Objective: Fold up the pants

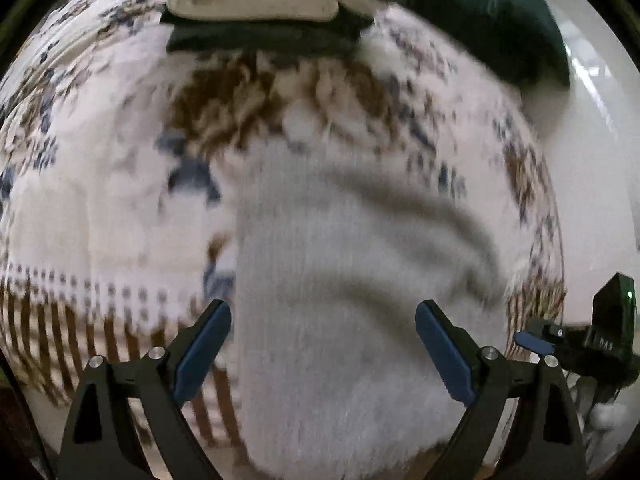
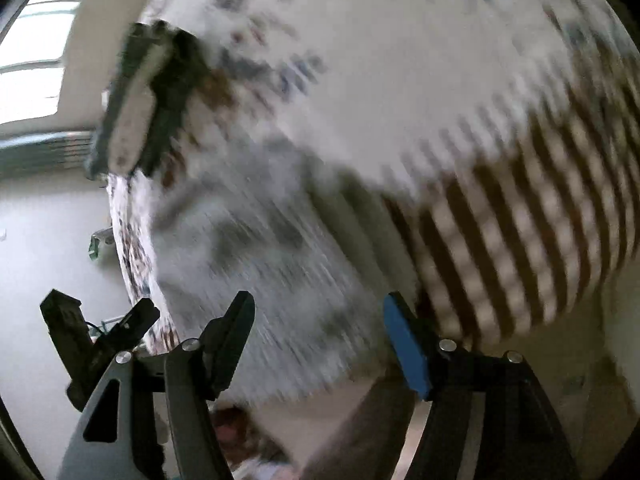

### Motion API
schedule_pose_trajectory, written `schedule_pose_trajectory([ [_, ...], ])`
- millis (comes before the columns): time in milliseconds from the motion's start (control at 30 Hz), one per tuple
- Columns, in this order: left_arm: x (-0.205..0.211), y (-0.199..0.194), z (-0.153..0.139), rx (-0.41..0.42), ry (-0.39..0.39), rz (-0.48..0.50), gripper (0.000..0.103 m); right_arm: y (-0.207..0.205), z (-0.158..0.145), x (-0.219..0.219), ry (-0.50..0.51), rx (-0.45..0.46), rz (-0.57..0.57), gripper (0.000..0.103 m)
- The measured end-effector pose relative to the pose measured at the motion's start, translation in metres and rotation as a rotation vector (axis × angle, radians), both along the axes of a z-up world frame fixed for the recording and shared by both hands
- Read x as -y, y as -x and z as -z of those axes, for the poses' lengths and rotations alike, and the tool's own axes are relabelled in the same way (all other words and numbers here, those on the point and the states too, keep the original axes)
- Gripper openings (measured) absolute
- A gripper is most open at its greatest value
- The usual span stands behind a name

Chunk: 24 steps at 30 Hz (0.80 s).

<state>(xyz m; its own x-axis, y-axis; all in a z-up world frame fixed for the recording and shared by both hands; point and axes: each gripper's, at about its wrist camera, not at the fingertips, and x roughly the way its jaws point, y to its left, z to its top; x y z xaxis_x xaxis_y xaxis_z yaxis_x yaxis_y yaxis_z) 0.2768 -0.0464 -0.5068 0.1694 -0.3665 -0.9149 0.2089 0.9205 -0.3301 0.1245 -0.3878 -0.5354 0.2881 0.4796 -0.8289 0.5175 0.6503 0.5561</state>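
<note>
Both grippers, left (image 1: 323,322) and right (image 2: 319,312), are hovering with jaws spread over grey pants (image 1: 352,280) (blurred) lying on a patterned bedspread (image 1: 100,184).

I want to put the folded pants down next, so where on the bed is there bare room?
The patterned bedspread left of the grey pants lies bare, down to its brown-striped border. The far end is crowded by a stack of folded clothes and a dark green pillow.

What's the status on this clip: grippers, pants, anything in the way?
Left gripper open, right gripper open, both empty. Light grey ribbed pants on the patterned bedspread, fold state blurred. Stack of folded dark and cream clothes beyond, apart from pants.
</note>
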Motion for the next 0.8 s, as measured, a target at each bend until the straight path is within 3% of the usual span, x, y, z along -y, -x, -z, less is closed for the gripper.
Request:
schedule_pose_trajectory([
  [133, 0.004, -0.055, 0.027, -0.009, -0.012, -0.033, 0.094, -0.076, 0.002, -0.02, 0.083, 0.076, -0.144, 0.069],
  [200, 0.0, -0.075, 0.048, -0.057, -0.018, -0.075, 0.094, -0.101, 0.024, -0.026, 0.136, 0.04, -0.173, 0.068],
  [267, -0.012, -0.089, 0.073, -0.13, 0.011, -0.124, 0.094, -0.117, 0.049, -0.019, 0.142, -0.014, -0.166, 0.06],
  [367, -0.022, -0.088, 0.091, -0.165, 0.022, -0.152, 0.096, -0.117, 0.084, -0.004, 0.076, -0.06, -0.104, 0.06],
  [500, -0.035, -0.081, 0.12, -0.241, 0.085, -0.209, 0.097, -0.115, 0.11, -0.002, 0.048, -0.084, -0.115, 0.071],
  [567, -0.036, -0.081, 0.114, -0.246, 0.1, -0.22, 0.097, -0.121, 0.115, 0.003, 0.011, -0.098, -0.116, 0.073],
  [633, -0.036, -0.077, 0.087, -0.193, 0.117, -0.196, 0.097, -0.122, 0.1, 0.009, -0.023, -0.092, -0.138, 0.079],
  [700, -0.038, -0.065, 0.053, -0.127, 0.185, -0.169, 0.095, -0.114, 0.071, 0.018, -0.041, -0.007, -0.153, 0.093],
  [800, -0.042, -0.04, 0.025, -0.106, 0.305, -0.113, 0.1, -0.084, 0.038, 0.029, -0.073, 0.104, -0.144, 0.095],
])
